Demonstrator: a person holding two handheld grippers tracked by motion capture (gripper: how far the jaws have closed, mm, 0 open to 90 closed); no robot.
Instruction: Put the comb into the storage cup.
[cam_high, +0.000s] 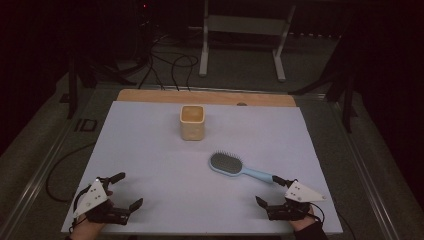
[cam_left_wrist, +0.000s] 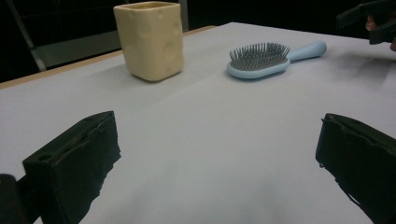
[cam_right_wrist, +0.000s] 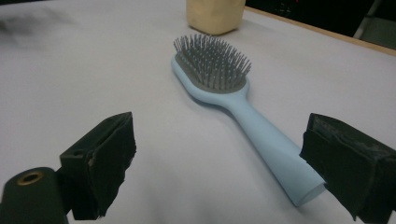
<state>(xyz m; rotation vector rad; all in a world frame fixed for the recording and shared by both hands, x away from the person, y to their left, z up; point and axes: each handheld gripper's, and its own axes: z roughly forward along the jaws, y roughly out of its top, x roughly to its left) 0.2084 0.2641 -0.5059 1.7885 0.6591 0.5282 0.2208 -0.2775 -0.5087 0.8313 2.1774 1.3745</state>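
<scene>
A: Where does the hairbrush (cam_high: 236, 167) lie on the worktop (cam_high: 150, 150)?

B: It lies flat, bristles up, right of the middle and nearer the near edge than the far one. Its grey bristle head points toward the worktop's centre. Its pale blue handle runs out toward the near right corner.

A: Which gripper is closer to it?

B: The right gripper (cam_high: 276, 193), by a clear margin. It sits by the near right corner, and the tip of the handle ends just beside its far jaw. In the right gripper view, the hairbrush (cam_right_wrist: 243, 116) stretches away from the jaws. The handle end lies close against the inner side of the right-hand jaw, though contact cannot be made out.

A: Are its jaws holding anything?

B: No. They stand wide apart with nothing clamped. The handle's long axis runs roughly along the line the gripper faces, so a grasp would likely need the jaws shifted sideways to straddle it.

A: And the left gripper (cam_high: 125, 190)?

B: It rests near the near left corner, jaws spread wide and empty, well apart from the hairbrush. A cream cup (cam_high: 192, 122) stands upright toward the far edge, untouched.
</scene>
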